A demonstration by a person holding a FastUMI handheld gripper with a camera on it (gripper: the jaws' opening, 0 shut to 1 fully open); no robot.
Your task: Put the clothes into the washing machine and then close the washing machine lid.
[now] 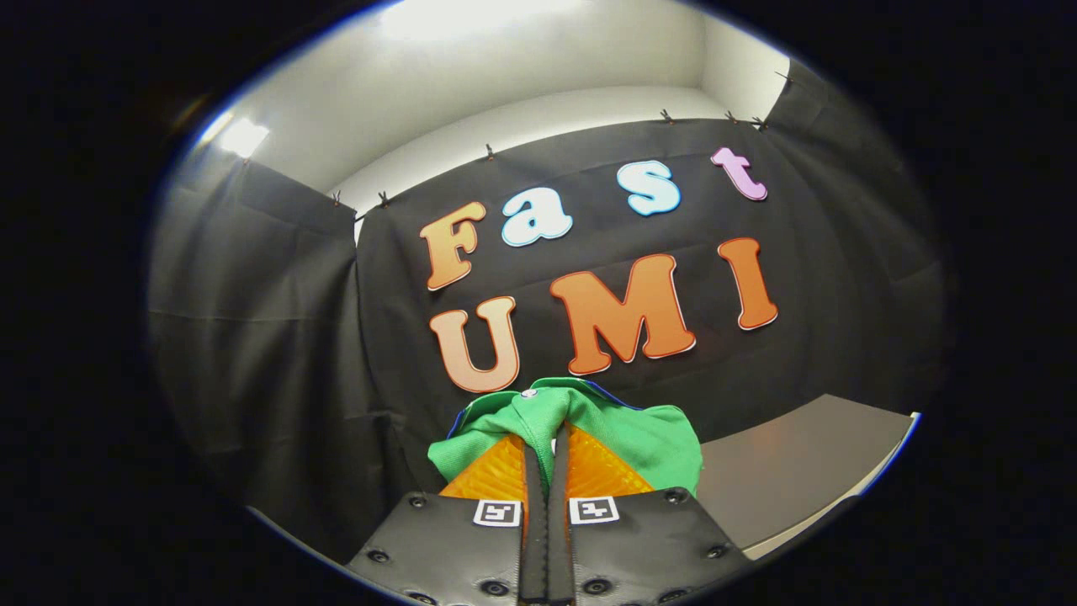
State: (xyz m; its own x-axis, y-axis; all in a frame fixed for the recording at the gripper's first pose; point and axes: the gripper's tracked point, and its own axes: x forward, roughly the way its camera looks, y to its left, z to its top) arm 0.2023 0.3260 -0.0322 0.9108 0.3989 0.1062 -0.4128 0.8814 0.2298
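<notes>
Grey table (808, 471) beyond the fingers, its visible surface bare

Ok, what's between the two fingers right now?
A fold of the green garment, pinched between the orange fingers in the gripper view; the gripper is shut on it.

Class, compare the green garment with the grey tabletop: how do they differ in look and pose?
The crumpled green cloth garment is soft and folded, while the flat grey tabletop is smooth and rigid. The garment is raised, pinched between the orange fingers of the tool; the tabletop lies below, beside them. Both sit before the black wall.
</notes>
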